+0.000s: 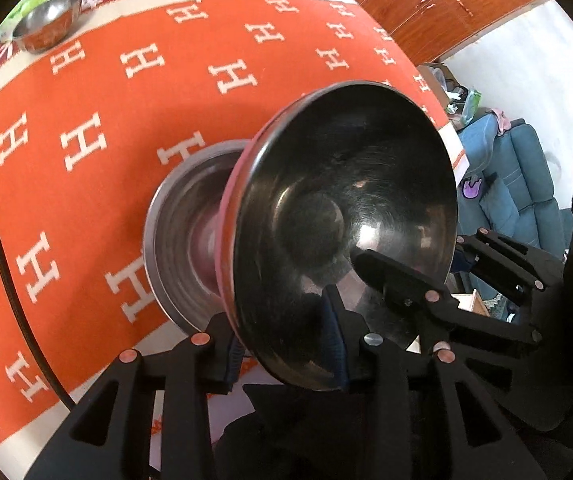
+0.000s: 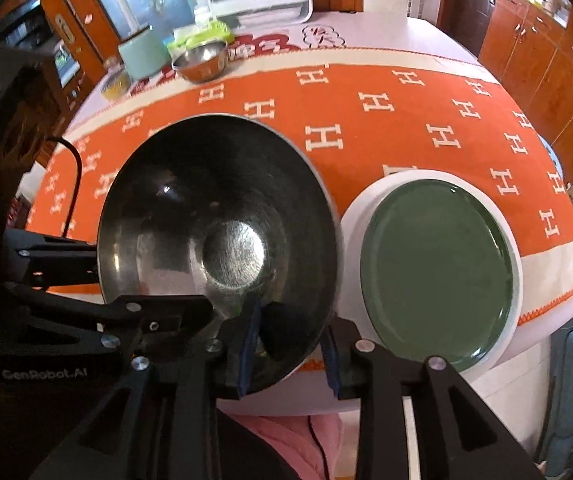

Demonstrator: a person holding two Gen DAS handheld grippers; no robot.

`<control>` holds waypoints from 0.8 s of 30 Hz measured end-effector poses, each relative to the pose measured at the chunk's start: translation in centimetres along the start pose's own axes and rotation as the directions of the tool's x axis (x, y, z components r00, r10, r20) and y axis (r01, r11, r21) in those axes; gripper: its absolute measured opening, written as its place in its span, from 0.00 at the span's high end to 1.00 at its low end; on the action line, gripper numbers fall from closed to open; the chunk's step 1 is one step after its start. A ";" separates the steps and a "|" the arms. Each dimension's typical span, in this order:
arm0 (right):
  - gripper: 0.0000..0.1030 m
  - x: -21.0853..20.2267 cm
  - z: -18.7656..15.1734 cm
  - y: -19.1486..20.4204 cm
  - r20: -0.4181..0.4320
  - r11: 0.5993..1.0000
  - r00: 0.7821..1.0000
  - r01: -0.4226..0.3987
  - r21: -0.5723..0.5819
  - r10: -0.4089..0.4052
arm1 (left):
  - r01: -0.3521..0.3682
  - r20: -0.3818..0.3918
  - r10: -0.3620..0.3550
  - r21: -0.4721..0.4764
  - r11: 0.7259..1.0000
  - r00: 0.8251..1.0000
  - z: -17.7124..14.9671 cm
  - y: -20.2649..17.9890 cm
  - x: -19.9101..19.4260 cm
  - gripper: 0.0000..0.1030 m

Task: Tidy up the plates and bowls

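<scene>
A large steel bowl [image 1: 346,220] [image 2: 218,224] is held at its near rim by both grippers, above the orange cloth. My left gripper [image 1: 286,340] is shut on the rim. My right gripper [image 2: 290,344] is shut on the rim too, and its fingers [image 1: 398,280] show in the left wrist view. Another steel bowl [image 1: 182,232] sits on the cloth just behind and beneath the held one. A green plate [image 2: 438,272] lies on a white plate [image 2: 354,208] to the right. A small steel bowl [image 1: 46,20] [image 2: 202,58] stands at the far edge.
An orange cloth with white H marks [image 2: 406,128] covers the table. A mint container [image 2: 142,52], a yellow cup [image 2: 114,84] and green packets [image 2: 206,32] stand at the back left. A black cable [image 1: 2,264] crosses the cloth at left. Blue sofa [image 1: 518,184] beyond the table.
</scene>
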State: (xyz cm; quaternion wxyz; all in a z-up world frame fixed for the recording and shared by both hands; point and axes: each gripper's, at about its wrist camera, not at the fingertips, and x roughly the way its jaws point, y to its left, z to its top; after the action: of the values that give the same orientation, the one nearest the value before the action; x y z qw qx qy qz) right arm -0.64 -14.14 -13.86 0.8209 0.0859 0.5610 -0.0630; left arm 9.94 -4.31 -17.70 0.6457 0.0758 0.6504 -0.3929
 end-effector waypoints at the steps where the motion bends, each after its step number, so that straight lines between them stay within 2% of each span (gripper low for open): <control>1: 0.71 0.1 0.0 0.2 -0.007 1.000 1.000 0.005 -0.006 -0.005 | -0.006 -0.005 0.006 -0.003 1.000 1.000 0.0 0.1 0.1 0.68; 8: 0.69 0.9 0.1 0.0 -0.039 1.000 0.999 0.003 0.000 -0.003 | -0.043 -0.055 0.042 -0.021 0.999 0.998 -0.1 0.5 1.2 0.66; 15: 0.61 1.1 0.1 0.1 -0.041 1.000 0.999 0.004 0.015 -0.003 | -0.069 -0.069 0.066 -0.041 0.997 0.995 -0.1 1.5 1.5 0.57; 18: 0.56 1.0 0.1 0.2 -0.034 1.000 0.999 0.006 0.018 -0.005 | -0.087 -0.062 0.086 -0.018 0.996 0.994 0.0 1.8 1.2 0.55; 24: 0.55 1.0 0.4 0.4 -0.023 0.999 1.000 0.007 0.034 -0.007 | -0.098 -0.043 0.101 0.051 0.994 0.994 0.4 1.9 -0.2 0.51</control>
State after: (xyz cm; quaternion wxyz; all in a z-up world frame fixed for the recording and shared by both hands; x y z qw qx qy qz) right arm 0.20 -13.83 -14.61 0.8125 0.0987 0.5697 -0.0744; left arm 11.46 -3.18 -18.25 0.6473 0.1327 0.6507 -0.3741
